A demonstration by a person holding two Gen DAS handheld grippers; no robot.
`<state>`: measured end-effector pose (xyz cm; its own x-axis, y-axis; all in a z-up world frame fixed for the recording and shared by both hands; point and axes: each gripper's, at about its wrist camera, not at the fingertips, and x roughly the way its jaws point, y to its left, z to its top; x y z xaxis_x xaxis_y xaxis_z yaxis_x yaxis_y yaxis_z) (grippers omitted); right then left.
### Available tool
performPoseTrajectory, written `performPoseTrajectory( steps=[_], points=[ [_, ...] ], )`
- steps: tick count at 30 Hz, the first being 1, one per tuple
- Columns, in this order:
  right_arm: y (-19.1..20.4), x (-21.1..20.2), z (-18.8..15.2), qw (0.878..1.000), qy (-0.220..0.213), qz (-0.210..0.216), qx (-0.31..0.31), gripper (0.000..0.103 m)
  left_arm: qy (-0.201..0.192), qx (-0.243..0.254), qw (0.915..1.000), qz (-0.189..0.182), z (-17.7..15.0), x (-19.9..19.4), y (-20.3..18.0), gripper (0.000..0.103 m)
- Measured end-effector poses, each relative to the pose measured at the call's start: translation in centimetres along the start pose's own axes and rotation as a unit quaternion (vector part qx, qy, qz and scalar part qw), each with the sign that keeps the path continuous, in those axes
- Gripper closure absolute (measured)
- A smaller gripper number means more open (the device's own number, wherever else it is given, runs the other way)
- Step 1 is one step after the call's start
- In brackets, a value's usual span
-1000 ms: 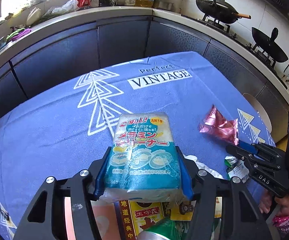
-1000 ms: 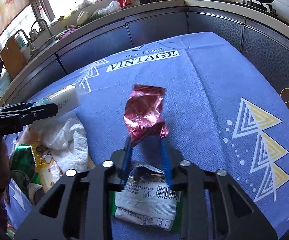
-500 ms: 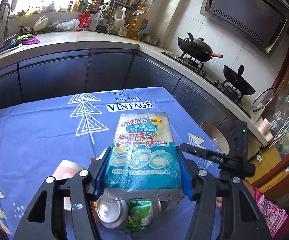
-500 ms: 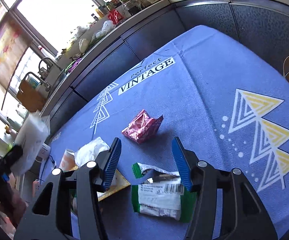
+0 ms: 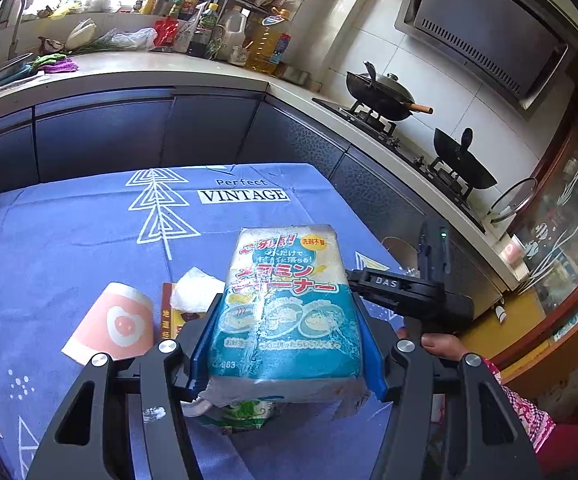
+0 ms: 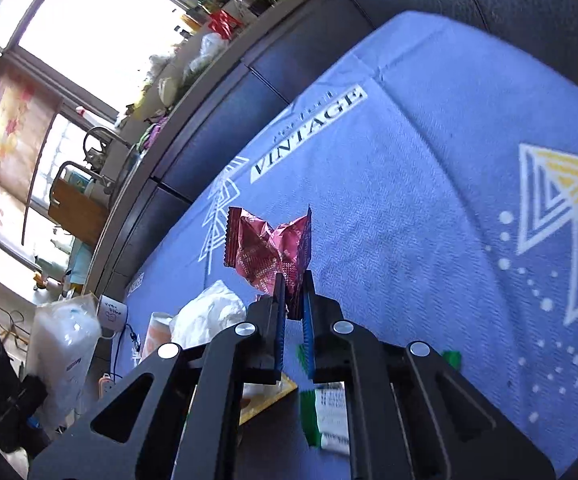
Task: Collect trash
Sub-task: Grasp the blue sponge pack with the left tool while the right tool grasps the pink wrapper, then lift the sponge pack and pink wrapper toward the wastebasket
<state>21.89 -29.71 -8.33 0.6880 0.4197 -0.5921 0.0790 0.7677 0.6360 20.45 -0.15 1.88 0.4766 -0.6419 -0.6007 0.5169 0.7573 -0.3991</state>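
My left gripper [image 5: 287, 312] is shut on a blue and white sponge packet [image 5: 287, 300] and holds it above the blue tablecloth [image 5: 69, 232]. The packet also shows in the right wrist view [image 6: 63, 344], at the far left. My right gripper [image 6: 294, 288] is shut on a crumpled red foil wrapper [image 6: 267, 246], lifted off the cloth. The right gripper also shows in the left wrist view [image 5: 405, 288], to the right of the packet.
On the cloth lie a pink paper cup [image 5: 115, 326], a white tissue [image 5: 195, 288], a yellow-red packet [image 5: 167, 316], a green wrapper [image 5: 241, 412] and a green-white wrapper [image 6: 329, 408]. Dark cabinets [image 5: 129, 132] ring the table. Woks [image 5: 381, 94] stand on the stove.
My right gripper has shut on the red wrapper and lifted it; half a second ago it was open above it. My left gripper has risen further with the sponge packet.
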Motion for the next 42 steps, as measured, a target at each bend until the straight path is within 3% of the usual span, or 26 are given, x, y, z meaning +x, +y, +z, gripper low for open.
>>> performPoseTrajectory(
  steps=[5,11,16,20,22,26,27,33,35,37,38,39,40,42],
  points=[
    [-1.9,-6.9,-3.6,0.999,-0.036,-0.016,-0.021,0.096,0.02,0.03,0.9988,-0.032,-1.3,1.7,-3.5,0.043],
    [-6.8,-11.7,-8.9,0.998,-0.024,-0.049,0.015,0.096,0.082,0.076,0.9924,-0.051,-5.1,5.8,-8.1,0.043],
    [-8.7,-13.0,-12.2,0.997,-0.009,-0.071,0.02,0.095,0.131,0.099,0.986,-0.03,-9.2,9.1,-9.8,0.043],
    [-9.6,-12.9,-13.4,0.997,-0.006,-0.073,0.015,0.091,0.146,0.109,0.9833,0.006,-11.4,11.1,-10.1,0.04],
    [-9.6,-13.0,-13.4,0.998,-0.005,-0.06,0.019,0.085,0.149,0.111,0.9821,0.031,-11.9,11.5,-10.1,0.035],
    [-8.8,-13.6,-13.3,0.998,-0.014,-0.053,0.002,0.051,0.161,0.101,0.9811,0.038,-12.0,11.6,-10.0,0.031],
    [-8.6,-13.8,-13.3,0.998,-0.02,-0.059,-0.006,0.05,0.156,0.106,0.9813,0.041,-11.9,11.3,-10.2,0.028],
    [-9.0,-13.8,-13.0,0.998,-0.022,-0.054,-0.011,0.05,0.165,0.133,0.9747,0.072,-12.6,11.9,-11.0,0.026],
    [-9.2,-13.7,-12.8,0.999,-0.02,-0.049,-0.007,0.052,0.174,0.136,0.9717,0.084,-13.0,12.4,-10.9,0.034],
    [-9.4,-13.6,-12.6,0.999,-0.019,-0.036,0.001,0.059,0.171,0.146,0.9701,0.092,-13.2,12.5,-11.0,0.041],
    [-9.5,-13.4,-12.5,0.999,-0.016,-0.031,0.004,0.069,0.171,0.151,0.9692,0.093,-13.2,12.6,-11.0,0.042],
    [-9.6,-13.0,-12.3,0.999,-0.01,-0.031,0.002,0.086,0.17,0.152,0.9691,0.092,-13.2,12.6,-11.1,0.042],
    [-9.6,-12.7,-12.4,0.999,-0.004,-0.034,-0.002,0.093,0.171,0.151,0.9695,0.09,-13.1,12.6,-11.0,0.043],
    [-9.7,-12.4,-12.4,1.0,-0.002,-0.029,-0.001,0.095,0.177,0.143,0.9709,0.074,-12.7,12.6,-11.1,0.044]
  ],
)
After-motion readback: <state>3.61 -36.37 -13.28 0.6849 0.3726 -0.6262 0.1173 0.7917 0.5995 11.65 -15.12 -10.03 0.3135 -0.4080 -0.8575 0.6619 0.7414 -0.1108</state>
